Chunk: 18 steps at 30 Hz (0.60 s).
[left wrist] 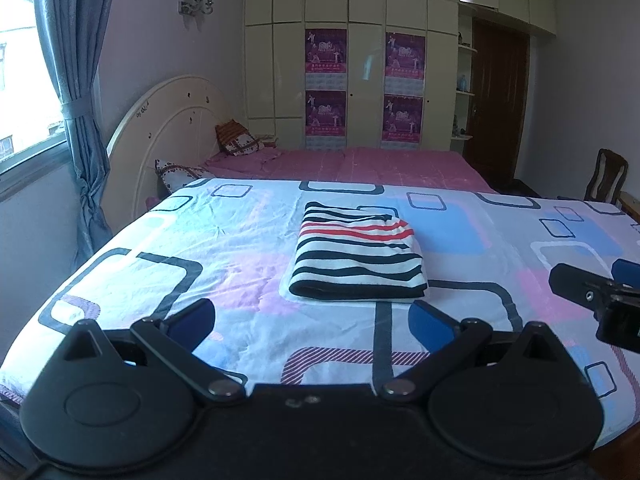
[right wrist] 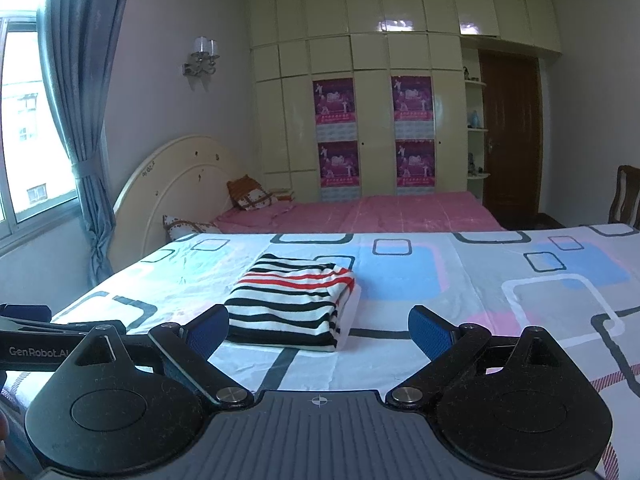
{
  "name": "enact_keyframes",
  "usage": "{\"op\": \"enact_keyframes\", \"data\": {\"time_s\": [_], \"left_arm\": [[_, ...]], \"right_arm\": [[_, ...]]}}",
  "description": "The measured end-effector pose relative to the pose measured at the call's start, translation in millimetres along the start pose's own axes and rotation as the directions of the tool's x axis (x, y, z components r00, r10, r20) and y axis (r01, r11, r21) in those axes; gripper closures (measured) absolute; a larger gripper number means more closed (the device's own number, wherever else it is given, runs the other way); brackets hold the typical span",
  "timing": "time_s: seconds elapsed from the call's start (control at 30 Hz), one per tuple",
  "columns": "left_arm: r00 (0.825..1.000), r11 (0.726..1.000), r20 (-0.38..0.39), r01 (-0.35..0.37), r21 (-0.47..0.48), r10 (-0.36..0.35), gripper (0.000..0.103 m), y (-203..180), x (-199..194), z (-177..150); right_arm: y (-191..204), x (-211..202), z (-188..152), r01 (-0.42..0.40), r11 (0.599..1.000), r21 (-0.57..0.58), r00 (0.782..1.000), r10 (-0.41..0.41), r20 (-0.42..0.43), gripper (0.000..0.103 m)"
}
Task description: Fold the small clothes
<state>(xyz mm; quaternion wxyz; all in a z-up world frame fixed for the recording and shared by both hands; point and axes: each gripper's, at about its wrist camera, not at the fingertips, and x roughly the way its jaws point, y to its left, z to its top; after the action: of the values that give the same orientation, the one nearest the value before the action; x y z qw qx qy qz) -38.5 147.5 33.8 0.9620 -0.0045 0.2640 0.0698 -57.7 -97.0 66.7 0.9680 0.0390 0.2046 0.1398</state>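
Note:
A small striped garment (left wrist: pixel 358 258), white with black and red stripes, lies folded into a neat rectangle on the patterned sheet (left wrist: pixel 200 248). My left gripper (left wrist: pixel 312 322) hovers open just short of its near edge, with nothing between the blue pads. In the right wrist view the same folded garment (right wrist: pixel 292 302) lies ahead and to the left. My right gripper (right wrist: pixel 318 330) stands open there, its left pad close to the garment's near corner. The right gripper's body (left wrist: pixel 600 300) shows at the right edge of the left wrist view.
The patterned sheet covers a raised surface whose left edge (left wrist: pixel 60 292) drops toward a curtain (left wrist: pixel 76 112) and window. Behind lies a pink bed (left wrist: pixel 360 166) with pillows, a headboard, a wardrobe (left wrist: pixel 352 60), a brown door and a wooden chair (left wrist: pixel 606 176).

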Motion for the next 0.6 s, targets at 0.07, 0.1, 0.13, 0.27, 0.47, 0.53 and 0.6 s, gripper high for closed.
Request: {"op": "enact_keyframes", "data": {"time_s": [0.07,0.1,0.13,0.27,0.47,0.53,0.6], "left_arm": [[1.0,1.0,0.001,0.002,0.004,-0.002,0.0,-0.7,0.9,-0.1],[1.0,1.0,0.0,0.003,0.006,-0.003,0.0,-0.5,1.6,0.2],[1.0,1.0,0.0,0.002,0.007,-0.002,0.0,-0.8,2.1,0.1],[1.0,1.0,-0.002,0.004,0.003,-0.004,0.0,-0.3,2.6,0.3],[1.0,1.0,-0.005,-0.004,0.001,0.004,0.0,-1.1,4.4,0.2],[1.0,1.0,-0.006,-0.004,0.0,0.004,0.0,-0.9,5.2,0.2],[1.0,1.0,-0.008,-0.004,-0.001,0.004,0.0,-1.1,5.8,0.1]], "right_arm": [[0.9,0.5,-0.1,0.001,1.0,0.002,1.0,-0.001,-0.001,0.008],[1.5,1.2,-0.3,0.002,1.0,0.002,1.0,-0.002,-0.001,0.008],[1.9,1.5,-0.1,0.004,1.0,0.001,1.0,-0.004,-0.002,0.008],[2.5,3.3,-0.9,0.005,1.0,0.002,1.0,-0.005,-0.007,0.008],[1.0,4.8,-1.2,0.002,1.0,0.003,1.0,-0.002,-0.008,0.008],[-0.5,5.2,-1.3,-0.001,1.0,0.004,1.0,0.001,-0.011,0.008],[-0.7,5.8,-1.3,-0.002,1.0,0.004,1.0,0.002,-0.011,0.008]]}}
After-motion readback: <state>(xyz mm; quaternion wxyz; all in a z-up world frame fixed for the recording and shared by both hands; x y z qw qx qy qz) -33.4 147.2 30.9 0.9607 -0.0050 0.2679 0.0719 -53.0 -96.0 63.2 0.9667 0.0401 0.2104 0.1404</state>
